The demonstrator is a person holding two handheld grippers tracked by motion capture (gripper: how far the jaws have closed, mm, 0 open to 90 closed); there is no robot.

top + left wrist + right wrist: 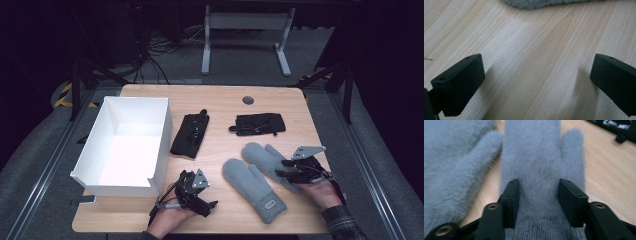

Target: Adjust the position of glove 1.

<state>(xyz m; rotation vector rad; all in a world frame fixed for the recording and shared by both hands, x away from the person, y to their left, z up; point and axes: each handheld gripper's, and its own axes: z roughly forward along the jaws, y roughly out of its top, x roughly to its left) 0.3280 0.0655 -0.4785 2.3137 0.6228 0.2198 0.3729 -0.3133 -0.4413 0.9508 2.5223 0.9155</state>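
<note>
Two grey fluffy mittens lie side by side at the front right of the wooden table: the nearer mitten (252,187) and the farther mitten (265,157). My right gripper (281,168) is low over the farther mitten near its knitted cuff. In the right gripper view that mitten (536,157) runs between the jaws of my right gripper (537,190), which stand apart without squeezing it; the other mitten (454,165) lies at the left. My left gripper (204,196) rests at the front, open wide (536,67) above bare wood, with a mitten's edge (536,3) beyond it.
A white open box (162,145) stands at the table's left. Two black gloves lie farther back, one (191,134) beside the box and one (259,123) to its right, also seen as a dark glove (619,125). A round grommet (248,100) sits near the far edge.
</note>
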